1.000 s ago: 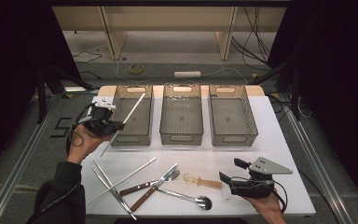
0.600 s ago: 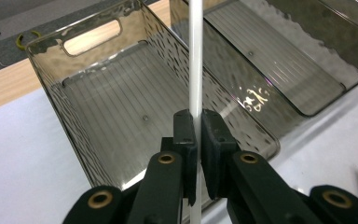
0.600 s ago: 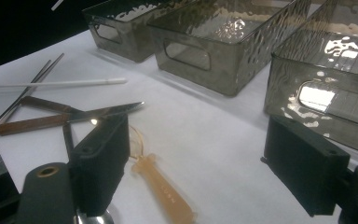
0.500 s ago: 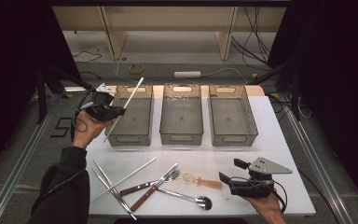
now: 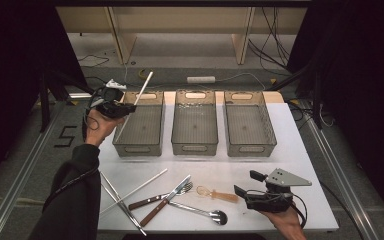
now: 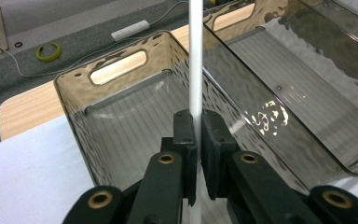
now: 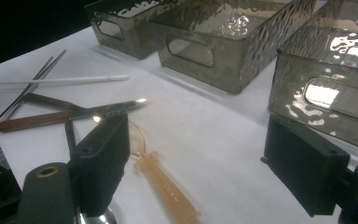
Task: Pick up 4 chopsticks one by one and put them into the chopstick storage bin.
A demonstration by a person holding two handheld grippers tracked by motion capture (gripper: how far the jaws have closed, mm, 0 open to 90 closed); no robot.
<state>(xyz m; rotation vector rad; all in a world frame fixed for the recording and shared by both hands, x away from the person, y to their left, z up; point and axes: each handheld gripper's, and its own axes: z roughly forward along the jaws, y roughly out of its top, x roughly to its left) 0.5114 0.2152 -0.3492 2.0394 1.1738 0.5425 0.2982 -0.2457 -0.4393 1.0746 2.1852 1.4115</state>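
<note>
The left gripper [image 5: 123, 109] is clamped on a white chopstick [image 6: 196, 56] above the leftmost bin [image 5: 139, 131] — the right gripper [image 7: 200, 168] rests on the desk [image 5: 280, 155], jaws apart.

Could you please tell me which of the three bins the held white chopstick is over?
The leftmost bin; the left gripper holds the white chopstick above it.

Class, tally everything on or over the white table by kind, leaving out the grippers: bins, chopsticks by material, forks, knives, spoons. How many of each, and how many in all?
Bins: 3
White chopsticks: 2
Metal chopsticks: 2
Fork: 1
Knife: 1
Spoons: 2
Total: 11
</note>
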